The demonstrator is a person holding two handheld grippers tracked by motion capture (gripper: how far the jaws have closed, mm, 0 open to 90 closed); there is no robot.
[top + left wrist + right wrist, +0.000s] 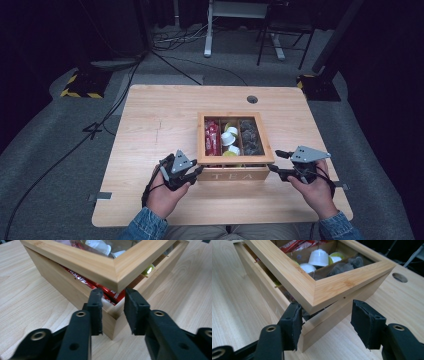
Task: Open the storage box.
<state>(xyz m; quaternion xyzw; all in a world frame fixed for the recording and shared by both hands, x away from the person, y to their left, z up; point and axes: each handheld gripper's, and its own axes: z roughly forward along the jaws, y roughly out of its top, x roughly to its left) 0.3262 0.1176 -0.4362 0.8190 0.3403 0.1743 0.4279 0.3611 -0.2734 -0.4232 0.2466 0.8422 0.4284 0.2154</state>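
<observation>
A wooden box marked TEA (235, 176) stands on the table (160, 125), its windowed lid (235, 161) raised a little at the front. Inside lie red packets (212, 137), white capsules (230, 137) and dark bags (250, 139). My left gripper (197, 171) sits at the box's front left corner. In the left gripper view the left gripper (113, 293) straddles that corner just under the lid (112, 267), jaws slightly apart. My right gripper (275, 161) is at the front right corner. There the right gripper (327, 304) stands open around the corner, and the lid (317, 290) overhangs its left finger (292, 322).
A round cable hole (252, 99) is at the table's far edge, also in the right gripper view (400, 277). Bare wood lies left of the box. Beyond the table, cables (175, 40) cross the floor near furniture legs (207, 35).
</observation>
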